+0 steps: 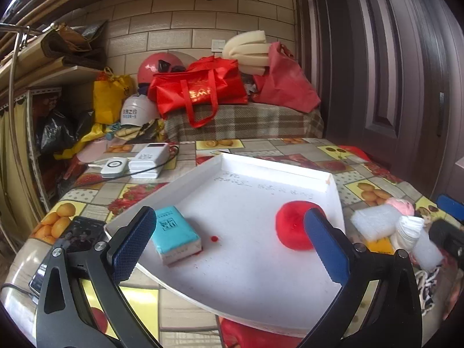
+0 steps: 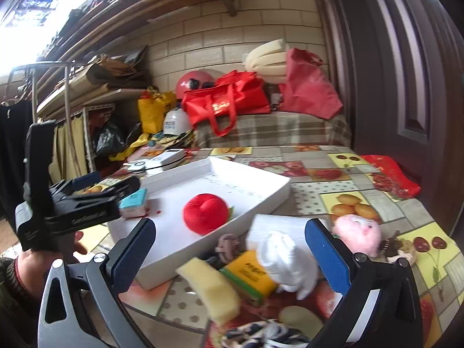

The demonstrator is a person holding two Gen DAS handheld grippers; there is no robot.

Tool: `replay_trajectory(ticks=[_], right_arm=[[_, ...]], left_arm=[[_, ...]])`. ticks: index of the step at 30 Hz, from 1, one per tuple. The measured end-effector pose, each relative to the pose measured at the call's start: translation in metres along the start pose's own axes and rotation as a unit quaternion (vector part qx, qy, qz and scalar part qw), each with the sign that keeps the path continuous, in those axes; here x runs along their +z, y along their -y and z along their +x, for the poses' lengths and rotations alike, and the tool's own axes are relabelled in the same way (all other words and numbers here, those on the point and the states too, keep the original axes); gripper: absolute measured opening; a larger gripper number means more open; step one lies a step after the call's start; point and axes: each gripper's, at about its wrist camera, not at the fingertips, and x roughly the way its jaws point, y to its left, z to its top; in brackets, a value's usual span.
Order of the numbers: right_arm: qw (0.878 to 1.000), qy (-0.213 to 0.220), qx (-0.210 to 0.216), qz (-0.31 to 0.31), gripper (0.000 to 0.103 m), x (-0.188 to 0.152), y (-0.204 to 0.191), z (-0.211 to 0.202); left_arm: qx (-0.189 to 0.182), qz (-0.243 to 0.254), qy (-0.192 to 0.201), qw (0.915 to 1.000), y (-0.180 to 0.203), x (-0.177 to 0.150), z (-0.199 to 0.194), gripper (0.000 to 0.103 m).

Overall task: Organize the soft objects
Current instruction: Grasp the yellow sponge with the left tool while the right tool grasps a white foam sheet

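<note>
Blur smears the heap beside the white tray [image 2: 269, 200], so the yellow sponge [image 2: 214, 287], white cloth [image 2: 285, 264] and pink plush [image 2: 359, 232] read only roughly, and a patterned fabric is cut off below. Inside the tray sit a plump red plush [image 1: 290, 226] and a teal tissue pack [image 1: 174, 232]. The left gripper [image 1: 229, 243] hovers spread over the tray; the right gripper [image 2: 232, 258] gapes wide above the heap, empty.

Beige brick wall [image 1: 179, 20], dark door [image 1: 406, 72], plaid-covered bench [image 1: 246, 121].
</note>
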Motion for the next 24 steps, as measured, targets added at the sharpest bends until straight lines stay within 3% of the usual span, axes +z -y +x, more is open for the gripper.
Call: replay_trajectory(ticks=[4,6,9,11,15,19,24], right_arm=[[0.995,0.01,-0.081,0.048,0.103,0.0,0.056,-0.024],[0.991,-0.011,-0.111,0.074,0.103,-0.003,0.083,-0.031],[0.984,-0.007,-0.14,0.112,0.103,-0.007,0.116,-0.047],[0.982,-0.019,-0.148,0.113,0.103,-0.008,0.129,-0.051],[0.984,-0.072,-0.11,0.118,0.103,-0.013,0.139,-0.043],[0.984,-0.136,-0.081,0.076,0.103,-0.016,0.124,-0.017],[0.975,-0.213,-0.056,0.04,0.1,-0.024,0.105,0.02]], left_arm=[[-0.09,0.046,-0.038,0.9941,0.036,-0.01,-0.01,0.103],[-0.125,0.087,-0.047,0.9872,0.062,-0.014,-0.016,0.103],[-0.166,0.132,-0.064,0.9751,0.092,-0.022,-0.023,0.103],[-0.167,0.155,-0.071,0.971,0.107,-0.026,-0.026,0.103],[-0.15,0.173,-0.094,0.9689,0.116,-0.029,-0.017,0.103],[-0.143,0.168,-0.136,0.966,0.119,-0.033,-0.001,0.103],[-0.153,0.18,-0.148,0.9605,0.131,-0.037,0.006,0.102]])
